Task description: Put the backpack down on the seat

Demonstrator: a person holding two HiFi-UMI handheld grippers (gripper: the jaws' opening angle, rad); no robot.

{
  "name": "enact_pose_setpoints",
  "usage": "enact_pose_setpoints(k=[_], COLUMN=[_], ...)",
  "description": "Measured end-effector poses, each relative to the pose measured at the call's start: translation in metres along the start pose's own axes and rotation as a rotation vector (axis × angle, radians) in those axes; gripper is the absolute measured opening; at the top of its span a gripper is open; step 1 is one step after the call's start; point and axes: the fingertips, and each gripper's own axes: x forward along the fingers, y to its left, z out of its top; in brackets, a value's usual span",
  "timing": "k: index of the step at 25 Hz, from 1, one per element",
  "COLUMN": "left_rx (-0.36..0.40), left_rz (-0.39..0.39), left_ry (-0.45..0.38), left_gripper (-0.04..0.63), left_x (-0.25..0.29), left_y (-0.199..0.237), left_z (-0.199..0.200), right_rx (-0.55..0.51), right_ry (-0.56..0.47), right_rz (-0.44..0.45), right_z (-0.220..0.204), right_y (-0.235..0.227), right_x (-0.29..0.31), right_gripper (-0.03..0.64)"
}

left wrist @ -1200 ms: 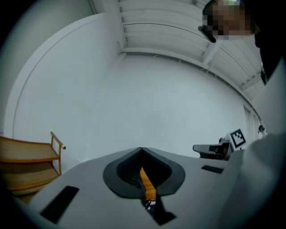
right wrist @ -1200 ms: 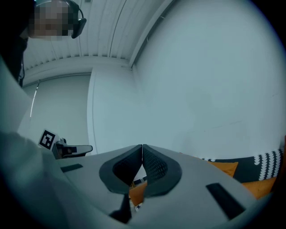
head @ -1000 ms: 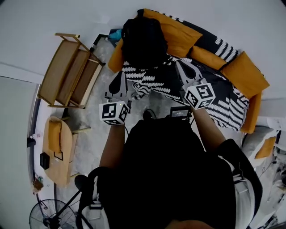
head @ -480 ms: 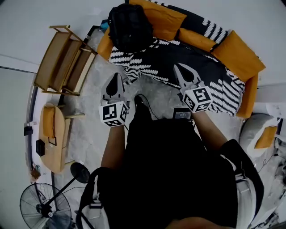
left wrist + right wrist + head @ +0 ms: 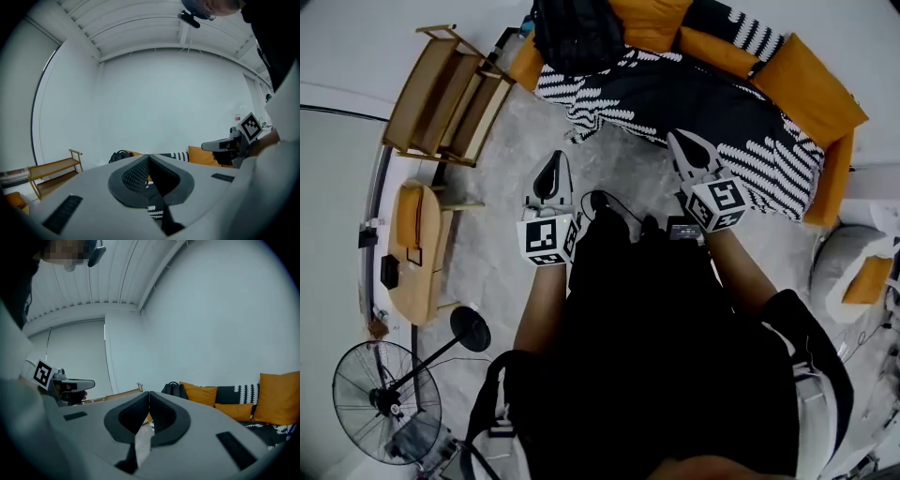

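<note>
The black backpack (image 5: pixel 577 34) rests on the left end of the orange sofa (image 5: pixel 811 89), on its black-and-white patterned throw (image 5: pixel 694 98). It also shows small and far off as the backpack (image 5: pixel 120 156) in the left gripper view and the backpack (image 5: pixel 173 389) in the right gripper view. My left gripper (image 5: pixel 551 169) is shut and empty, held over the floor well short of the sofa. My right gripper (image 5: pixel 682 142) is also shut with nothing in it, near the sofa's front edge. Both are apart from the backpack.
A wooden slatted bench (image 5: pixel 450 96) stands left of the sofa. A round wooden side table (image 5: pixel 417 253) and a standing fan (image 5: pixel 386 403) are at the left. A pale beanbag with an orange cushion (image 5: pixel 858 281) sits at the right. Grey floor (image 5: pixel 619 173) lies between me and the sofa.
The person has stepped back from the sofa; both shut grippers have drawn away from the backpack, which stays on the seat and now sits higher in the head view.
</note>
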Motion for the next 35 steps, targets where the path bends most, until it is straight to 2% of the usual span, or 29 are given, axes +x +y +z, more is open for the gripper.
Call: enact_pose_setpoints(k=[6, 13, 17, 25, 30, 35], left_rx=[-0.043, -0.104, -0.152, -0.183, -0.143, -0.154], left_rz=[0.020, -0.036, -0.056, -0.084, -0.116, -0.110], left_ry=[-0.019, -0.056, -0.083, -0.062, -0.065, -0.060], left_gripper=[0.015, 0.015, 0.015, 0.015, 0.015, 0.015], left_x=[-0.024, -0.048, -0.079, -0.140, -0.161, -0.168], left_y=[0.000, 0.004, 0.011, 0.035, 0.028, 0.027], left_z=[-0.001, 0.000, -0.001, -0.030, -0.040, -0.039], right_rx=[-0.040, -0.056, -0.075, -0.092, -0.099, -0.097], right_ry=[-0.009, 0.003, 0.035, 0.095, 0.118, 0.107], right_rz=[-0.037, -0.058, -0.060, -0.084, -0.113, -0.074], right_z=[-0.001, -0.001, -0.009, -0.034, -0.042, -0.041], right_y=[0.017, 0.042, 0.075, 0.140, 0.153, 0.160], right_x=[-0.020, -0.035, -0.047, -0.069, -0.082, -0.083], right_gripper=[0.032, 0.032, 0.032, 0.032, 0.032, 0.032])
